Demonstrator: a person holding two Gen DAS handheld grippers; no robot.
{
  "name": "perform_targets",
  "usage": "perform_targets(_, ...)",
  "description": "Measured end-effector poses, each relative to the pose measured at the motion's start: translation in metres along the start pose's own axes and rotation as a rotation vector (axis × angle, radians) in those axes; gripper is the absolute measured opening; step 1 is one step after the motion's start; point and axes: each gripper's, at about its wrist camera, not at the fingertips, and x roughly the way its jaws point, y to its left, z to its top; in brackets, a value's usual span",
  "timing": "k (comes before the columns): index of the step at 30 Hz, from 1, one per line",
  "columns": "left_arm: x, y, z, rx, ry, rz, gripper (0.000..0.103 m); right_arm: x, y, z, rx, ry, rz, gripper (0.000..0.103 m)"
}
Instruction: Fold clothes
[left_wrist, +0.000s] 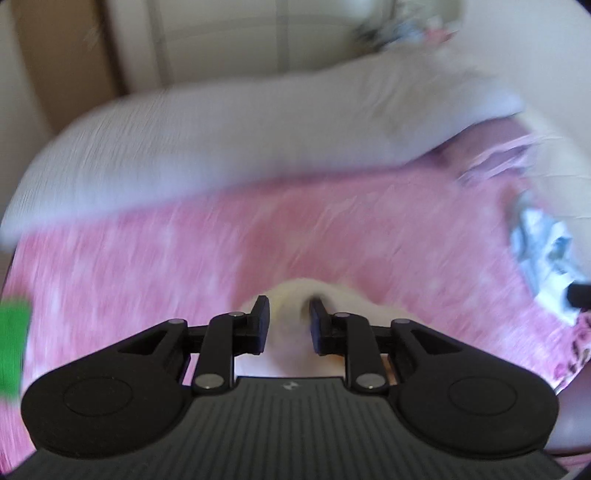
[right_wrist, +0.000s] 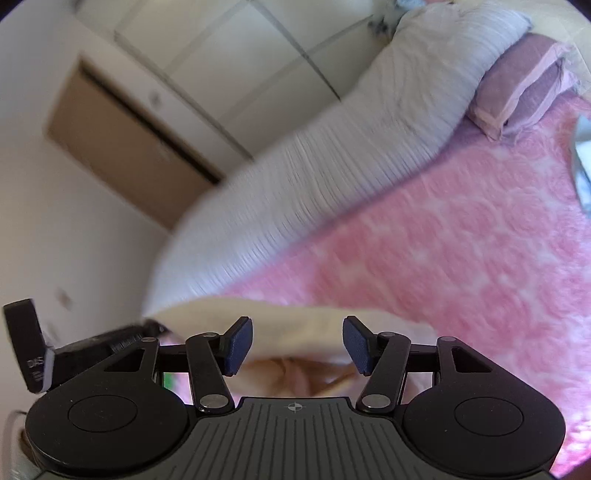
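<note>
A cream-white garment (left_wrist: 295, 295) lies bunched on a pink bedspread (left_wrist: 184, 258). My left gripper (left_wrist: 288, 325) has its jaws narrowly apart with the cream cloth pinched between the fingers; the view is blurred by motion. In the right wrist view the same cream garment (right_wrist: 295, 332) spreads under and between the fingers. My right gripper (right_wrist: 297, 345) is open wide just above the cloth, holding nothing. The left gripper's body (right_wrist: 92, 350) shows at the left edge of that view.
A long white ribbed bolster (right_wrist: 314, 177) lies along the far side of the pink bed (right_wrist: 461, 240), with a mauve pillow (right_wrist: 517, 85) by it. A grey-blue printed item (left_wrist: 543, 243) lies at the right. A green object (left_wrist: 13, 343) is at the left edge. Wardrobe doors (right_wrist: 240, 66) and a door stand behind.
</note>
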Motion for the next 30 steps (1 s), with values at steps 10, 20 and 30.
perform_targets(10,-0.004,0.027,-0.125,-0.066,0.188,0.172,0.019,0.033,-0.001,-0.144,-0.319,0.234,-0.126,0.058)
perform_targets(20,-0.063,-0.037,-0.176,-0.150,0.153,0.264,0.026,0.027,-0.021,-0.183,-0.712,0.237,-0.188,0.058)
perform_targets(30,-0.067,-0.074,-0.218,-0.230,0.196,0.286,0.029,0.005,-0.044,-0.214,-0.773,0.313,-0.112,0.058)
